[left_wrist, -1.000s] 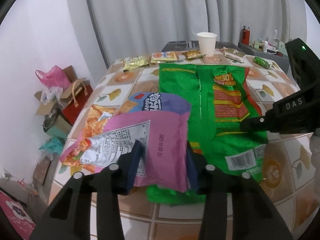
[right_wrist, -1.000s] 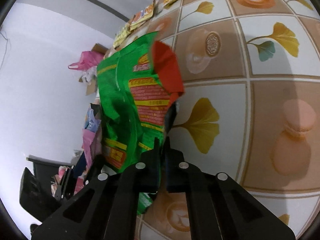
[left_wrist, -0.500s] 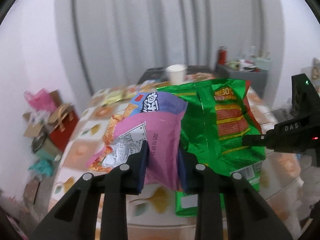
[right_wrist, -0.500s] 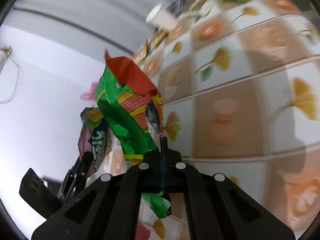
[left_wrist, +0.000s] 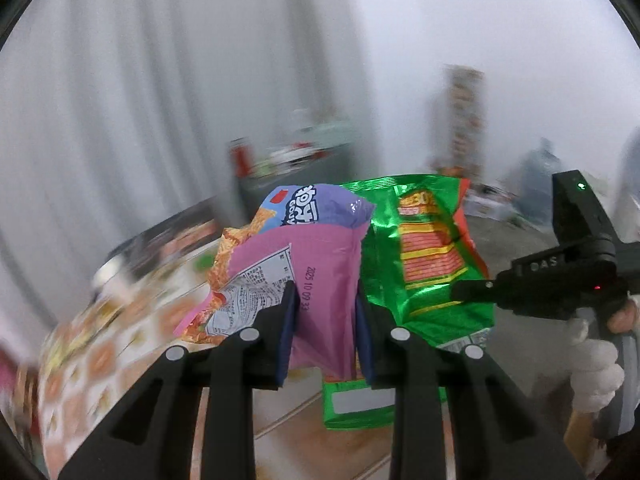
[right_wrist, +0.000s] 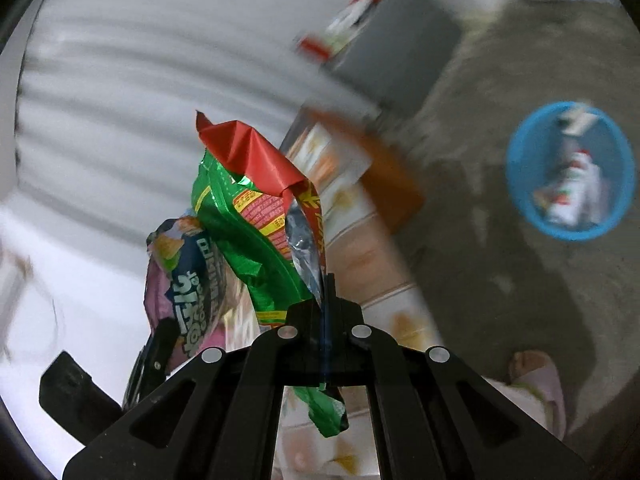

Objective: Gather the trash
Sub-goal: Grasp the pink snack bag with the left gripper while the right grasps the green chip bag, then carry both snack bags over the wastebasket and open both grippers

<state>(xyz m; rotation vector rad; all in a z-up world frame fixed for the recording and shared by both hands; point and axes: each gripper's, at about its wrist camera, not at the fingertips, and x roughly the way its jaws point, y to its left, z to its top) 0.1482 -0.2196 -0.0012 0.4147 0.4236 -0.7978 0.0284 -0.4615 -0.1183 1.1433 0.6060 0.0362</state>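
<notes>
We hold a crinkled pink snack bag (left_wrist: 320,276) in the left gripper (left_wrist: 326,320); its glossy film folds over itself, with a purple printed top and a white label panel on the side, and the blue pads (left_wrist: 286,328) press it from both sides with the jaws narrow around the bunched film. The right gripper (right_wrist: 324,304) is fully closed on a shiny green foil chip bag (right_wrist: 248,232), pinching its thin edge; the bag's red inner flap (right_wrist: 248,152) stands up creased above the green, and its silvery lining shows at the fold. In the left wrist view the green bag (left_wrist: 424,264) hangs flat and wide just beside the pink one, both lifted clear of the tiled table (left_wrist: 120,332), whose pattern is blurred. On the grey floor in the right wrist view sits a round blue basket (right_wrist: 516,184) holding pale wrappers, too smeared to name.
</notes>
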